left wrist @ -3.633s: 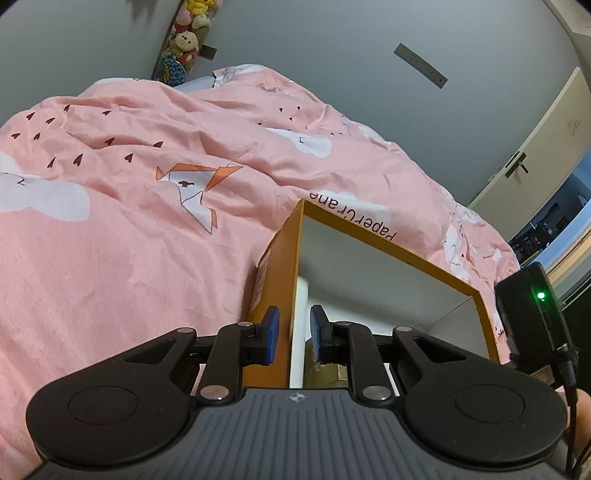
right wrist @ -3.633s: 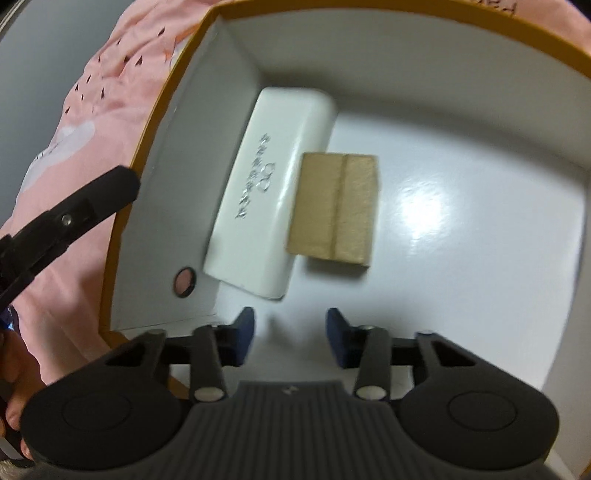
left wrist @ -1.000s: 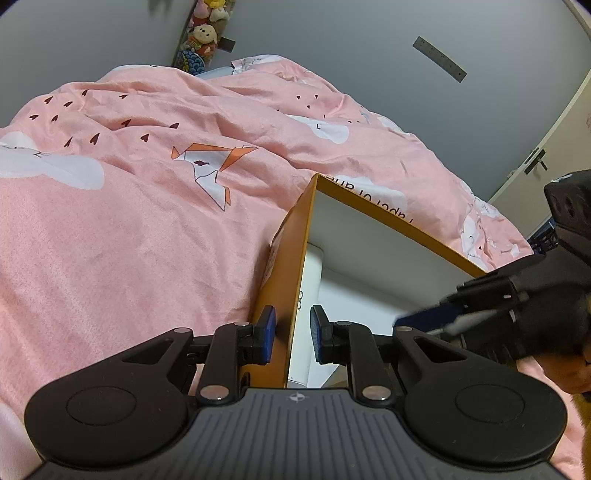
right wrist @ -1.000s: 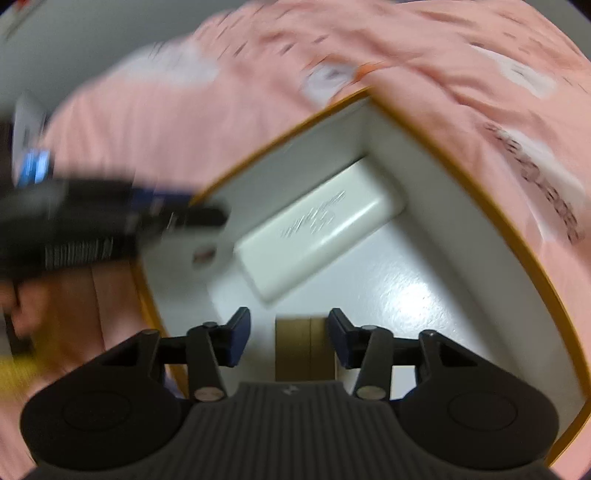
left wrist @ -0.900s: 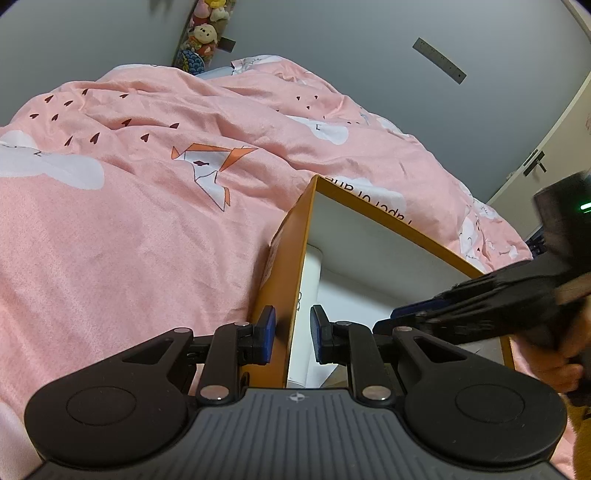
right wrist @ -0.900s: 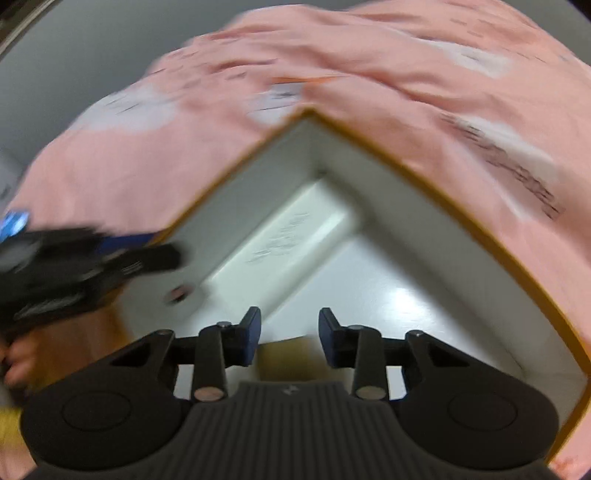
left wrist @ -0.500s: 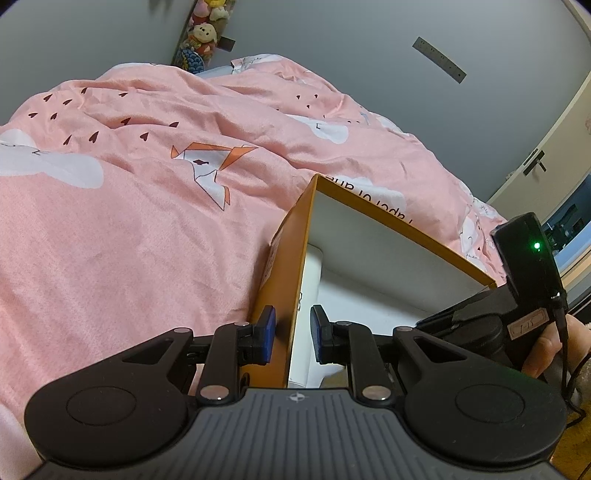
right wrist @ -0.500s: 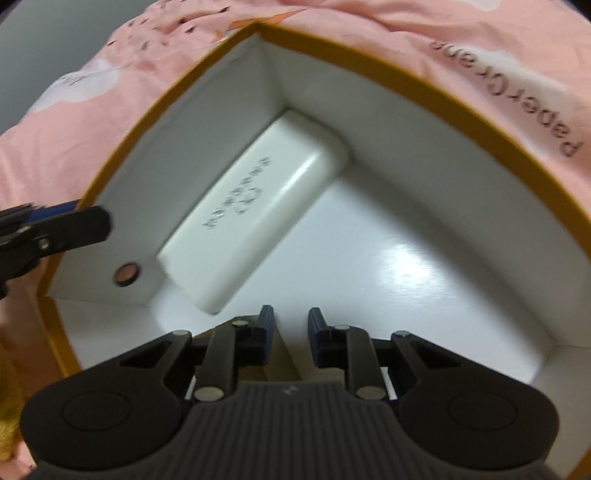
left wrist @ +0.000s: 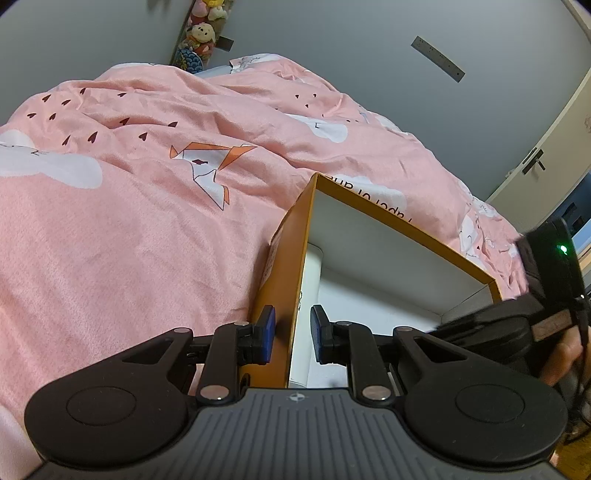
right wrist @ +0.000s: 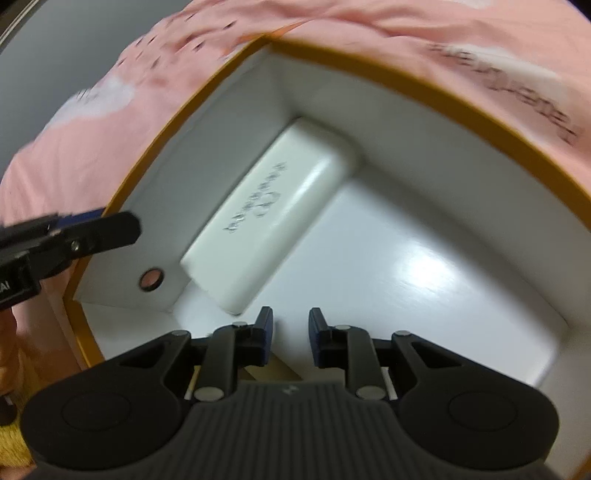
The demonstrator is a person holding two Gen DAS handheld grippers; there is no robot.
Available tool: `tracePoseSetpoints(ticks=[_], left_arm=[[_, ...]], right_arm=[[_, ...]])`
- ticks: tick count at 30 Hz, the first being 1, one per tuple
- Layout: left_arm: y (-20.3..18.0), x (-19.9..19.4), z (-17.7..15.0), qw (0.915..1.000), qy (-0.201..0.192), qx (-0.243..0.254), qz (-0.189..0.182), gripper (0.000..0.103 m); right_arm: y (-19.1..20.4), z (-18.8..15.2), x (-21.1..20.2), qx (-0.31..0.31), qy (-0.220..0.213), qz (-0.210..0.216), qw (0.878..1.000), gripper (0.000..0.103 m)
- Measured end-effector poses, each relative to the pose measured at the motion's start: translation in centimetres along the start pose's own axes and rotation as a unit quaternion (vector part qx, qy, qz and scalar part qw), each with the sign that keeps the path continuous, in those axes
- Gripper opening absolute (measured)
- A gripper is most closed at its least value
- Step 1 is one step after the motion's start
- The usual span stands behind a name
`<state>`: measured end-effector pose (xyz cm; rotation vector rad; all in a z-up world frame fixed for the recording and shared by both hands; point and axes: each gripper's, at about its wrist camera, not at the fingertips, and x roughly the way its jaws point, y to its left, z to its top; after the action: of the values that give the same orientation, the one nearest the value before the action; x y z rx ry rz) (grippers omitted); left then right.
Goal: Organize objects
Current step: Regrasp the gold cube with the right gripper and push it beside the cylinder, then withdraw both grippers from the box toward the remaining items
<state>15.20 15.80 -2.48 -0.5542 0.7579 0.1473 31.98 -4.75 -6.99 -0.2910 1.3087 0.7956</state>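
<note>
Underneath, pink duvet (left wrist: pixel 147 236); grey walls (left wrist: pixel 351 40).

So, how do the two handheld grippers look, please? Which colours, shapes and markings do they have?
Both look alike. The left gripper and the right gripper have a black ribbed body, two round black discs at the sides, silver pivot pins and short blue pads on black fingers. A small emblem sits on the ribbed top. Seen from the left wrist view, the right one carries a black box with a green light and a cable.

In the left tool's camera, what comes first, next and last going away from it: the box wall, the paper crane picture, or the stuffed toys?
1. Box wall, between the left tool's fingers.
2. Crane picture, mid-blanket, left.
3. Stuffed toys, top, by the wall.
</note>
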Motion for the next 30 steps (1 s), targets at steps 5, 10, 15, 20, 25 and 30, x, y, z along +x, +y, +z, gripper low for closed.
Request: tracePoseSetpoints(ticks=[5,10,15,20,25,30], left_arm=[[0.0,0.0,0.0,1.0,-0.001,0.001,0.001,0.022],[0.0,-0.1,0.0,1.0,-0.001,0.002,0.001,0.022],[0.0,-0.1,0.0,1.0,-0.001,0.001,0.001,0.022],[0.1,-0.1,0.1,1.0,0.0,-0.001,-0.001,0.022],[0.1,-0.1,0.1,1.0,-0.001,0.0,-0.001,0.022],[-0.1,-0.1,0.1,1.0,-0.005,0.007,0.001,0.022]], right_arm=[[-1.9,-2.0,-0.4,0.017,0.04,-0.056,0.997,0.023],[-0.6,-3.2,0.1,0.008,0.037,-0.03,0.999,0.021],[1.2,-2.5,0.7,-0.017,0.031,-0.014,0.999,0.021],[2.6,-1.8,1.4,-0.034,0.035,0.008,0.999,0.02],[3.3,-1.1,1.6,-0.033,0.023,0.034,0.999,0.02],[2.8,-1.4,1.6,-0.018,0.02,0.034,0.999,0.018]])
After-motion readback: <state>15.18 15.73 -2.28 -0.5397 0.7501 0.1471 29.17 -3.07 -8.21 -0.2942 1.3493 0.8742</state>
